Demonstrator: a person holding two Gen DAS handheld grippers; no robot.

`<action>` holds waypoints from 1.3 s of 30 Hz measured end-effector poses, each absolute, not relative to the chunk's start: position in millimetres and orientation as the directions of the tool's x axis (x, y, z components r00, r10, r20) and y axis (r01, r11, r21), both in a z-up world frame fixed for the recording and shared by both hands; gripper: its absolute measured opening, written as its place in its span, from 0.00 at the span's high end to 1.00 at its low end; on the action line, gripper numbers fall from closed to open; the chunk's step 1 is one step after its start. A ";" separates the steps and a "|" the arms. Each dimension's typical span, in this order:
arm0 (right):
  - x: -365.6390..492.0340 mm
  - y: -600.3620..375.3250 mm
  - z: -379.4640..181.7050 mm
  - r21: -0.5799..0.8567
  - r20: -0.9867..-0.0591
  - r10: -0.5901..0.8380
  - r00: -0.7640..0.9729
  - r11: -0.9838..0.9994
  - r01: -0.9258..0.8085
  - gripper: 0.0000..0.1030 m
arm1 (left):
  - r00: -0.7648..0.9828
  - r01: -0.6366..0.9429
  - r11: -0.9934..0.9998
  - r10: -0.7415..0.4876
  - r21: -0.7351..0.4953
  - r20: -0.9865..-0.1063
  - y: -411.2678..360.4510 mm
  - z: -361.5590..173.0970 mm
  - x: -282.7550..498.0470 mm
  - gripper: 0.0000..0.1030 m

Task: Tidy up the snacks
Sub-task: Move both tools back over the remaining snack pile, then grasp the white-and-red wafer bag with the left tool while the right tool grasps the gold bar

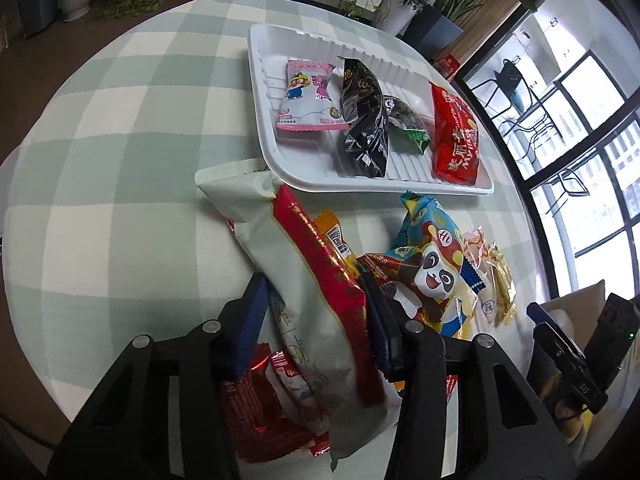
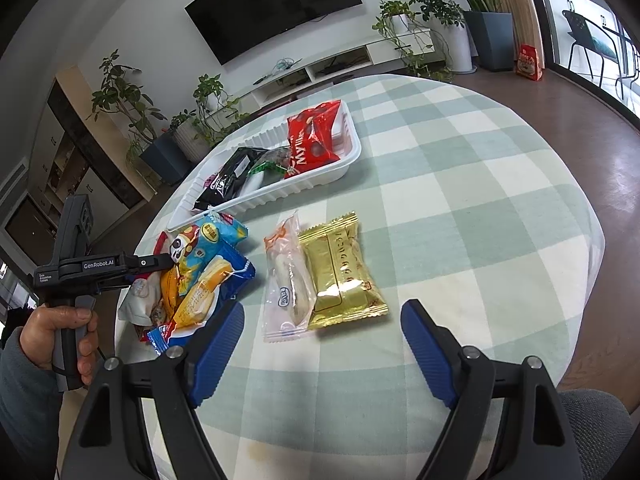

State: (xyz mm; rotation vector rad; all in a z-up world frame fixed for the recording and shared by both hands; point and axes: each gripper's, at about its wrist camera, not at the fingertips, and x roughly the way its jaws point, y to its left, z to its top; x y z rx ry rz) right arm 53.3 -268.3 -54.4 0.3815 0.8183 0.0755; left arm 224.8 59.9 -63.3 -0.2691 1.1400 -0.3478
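My left gripper (image 1: 316,316) is shut on a white snack bag with a red strip (image 1: 312,280), its blue pads pressing both sides of the bag's lower half. The bag's top corner leans against the white tray (image 1: 260,80). In the right wrist view the left gripper (image 2: 160,262) reaches into the snack pile beside a panda packet (image 2: 188,244). My right gripper (image 2: 324,306) hovers open over the table, just short of a gold packet (image 2: 340,272) and a clear packet (image 2: 288,280). The tray (image 2: 280,196) holds pink (image 1: 308,96), black (image 1: 364,120), green (image 1: 412,124) and red (image 1: 456,136) packets.
Loose packets lie around the held bag, among them a panda packet (image 1: 436,272), a shiny red one (image 1: 256,408) and a blue-and-yellow one (image 2: 212,284). The round table has a green checked cloth (image 2: 460,184). A hand (image 2: 60,332) holds the left gripper's handle. Potted plants and a low TV cabinet stand behind.
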 end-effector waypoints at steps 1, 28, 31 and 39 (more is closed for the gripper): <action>53.2 -268.5 -54.3 0.361 -0.698 0.212 0.684 0.929 0.080 0.19 | 0.374 0.130 0.911 -0.412 -0.392 -0.831 61.9 -63.7 224.2 0.58; 51.6 -264.8 -54.1 0.344 -0.701 0.207 0.683 0.936 0.070 0.22 | 0.452 0.228 0.966 -0.220 -0.126 -0.864 66.8 -66.2 209.2 0.85; 51.9 -265.1 -52.9 0.337 -0.701 0.198 0.685 0.939 0.073 0.22 | 0.455 0.229 0.963 -0.236 -0.143 -0.858 69.4 -66.4 207.7 0.85; 55.1 -266.4 -37.7 0.294 -0.684 0.161 0.712 0.954 0.067 0.22 | 0.481 0.236 0.957 -0.268 -0.171 -0.835 70.1 -60.2 202.9 0.86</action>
